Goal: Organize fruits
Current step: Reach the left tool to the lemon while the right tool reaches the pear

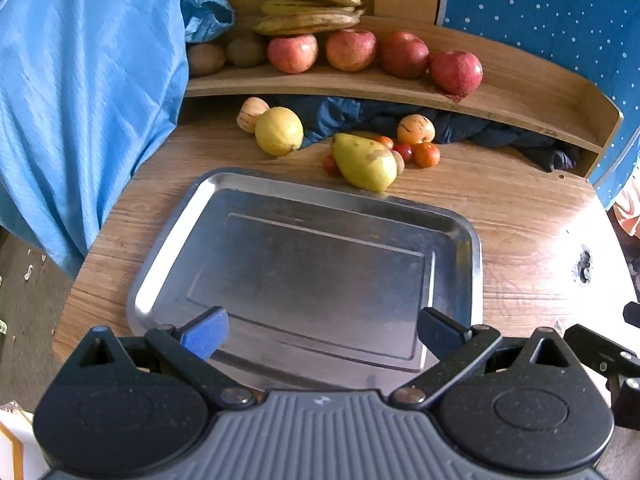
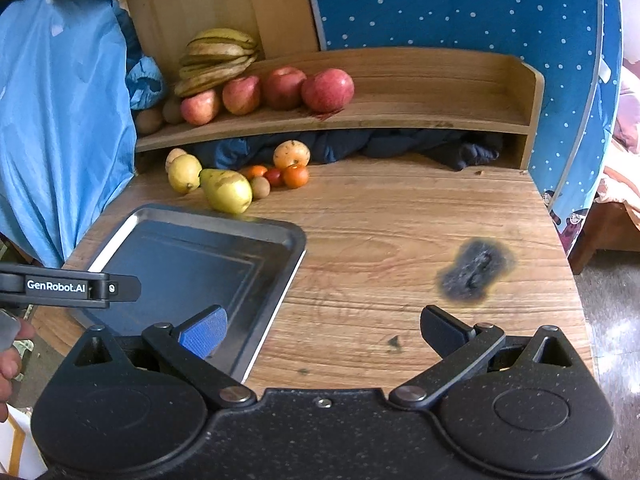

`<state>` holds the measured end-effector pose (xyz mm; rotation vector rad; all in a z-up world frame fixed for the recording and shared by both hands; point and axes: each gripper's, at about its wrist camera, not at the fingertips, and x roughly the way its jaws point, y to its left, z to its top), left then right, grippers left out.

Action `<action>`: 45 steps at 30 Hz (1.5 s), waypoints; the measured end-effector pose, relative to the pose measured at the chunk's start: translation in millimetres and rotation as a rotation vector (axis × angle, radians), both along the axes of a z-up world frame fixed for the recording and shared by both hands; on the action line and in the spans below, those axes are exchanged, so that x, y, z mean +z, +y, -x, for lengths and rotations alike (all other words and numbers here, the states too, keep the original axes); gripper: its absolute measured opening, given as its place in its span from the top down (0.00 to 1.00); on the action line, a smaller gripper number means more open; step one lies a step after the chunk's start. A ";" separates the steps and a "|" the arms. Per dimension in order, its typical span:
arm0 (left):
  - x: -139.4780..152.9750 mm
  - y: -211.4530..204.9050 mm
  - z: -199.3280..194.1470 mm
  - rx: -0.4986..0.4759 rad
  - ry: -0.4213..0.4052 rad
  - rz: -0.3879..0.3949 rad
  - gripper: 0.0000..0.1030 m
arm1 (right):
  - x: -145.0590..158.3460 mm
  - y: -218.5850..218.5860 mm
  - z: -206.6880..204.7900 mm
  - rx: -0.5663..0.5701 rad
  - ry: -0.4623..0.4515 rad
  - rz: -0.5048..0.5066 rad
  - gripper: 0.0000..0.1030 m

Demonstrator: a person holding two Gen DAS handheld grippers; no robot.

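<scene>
An empty steel tray [image 1: 160, 248] [image 2: 292, 256] lies on the wooden table. Behind it lie a green pear [image 1: 364, 162] [image 2: 226, 191], a yellow lemon [image 1: 279, 131] [image 2: 184, 173], small red and orange fruits [image 1: 426, 155] [image 2: 296, 176] and a pale striped fruit [image 1: 416, 129] [image 2: 292, 155]. Apples [image 1: 351, 50] [image 2: 282, 87] and bananas [image 1: 312, 0] [image 2: 218, 58] sit on the curved shelf. My left gripper [image 1: 322, 334] is open and empty over the tray's near edge. My right gripper [image 2: 324, 332] is open and empty, over the table right of the tray.
The wooden shelf [image 1: 540, 96] [image 2: 440, 92] spans the back, with dark cloth [image 1: 500, 132] [image 2: 400, 144] under it. Blue fabric [image 1: 80, 100] [image 2: 60, 120] hangs at left. A burnt black patch [image 2: 474, 270] marks the table at right. The left gripper's side [image 2: 68, 286] shows at left.
</scene>
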<state>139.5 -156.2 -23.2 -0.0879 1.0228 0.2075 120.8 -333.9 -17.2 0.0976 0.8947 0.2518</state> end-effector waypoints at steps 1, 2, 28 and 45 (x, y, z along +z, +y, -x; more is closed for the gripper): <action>-0.6 -1.5 -0.4 0.002 0.004 0.001 0.01 | -0.6 -2.5 -0.7 0.001 0.000 -0.002 0.00; -1.1 -2.6 -1.4 0.006 0.008 0.002 0.01 | -0.9 -4.4 -1.1 0.006 -0.002 -0.004 0.00; -5.2 73.1 -81.2 -0.046 0.033 -0.009 0.01 | 1.5 49.1 -54.9 0.017 -0.072 -0.074 0.00; -27.4 144.9 -161.0 -0.146 0.046 0.043 0.01 | -22.8 135.4 -112.9 -0.031 -0.017 0.041 0.01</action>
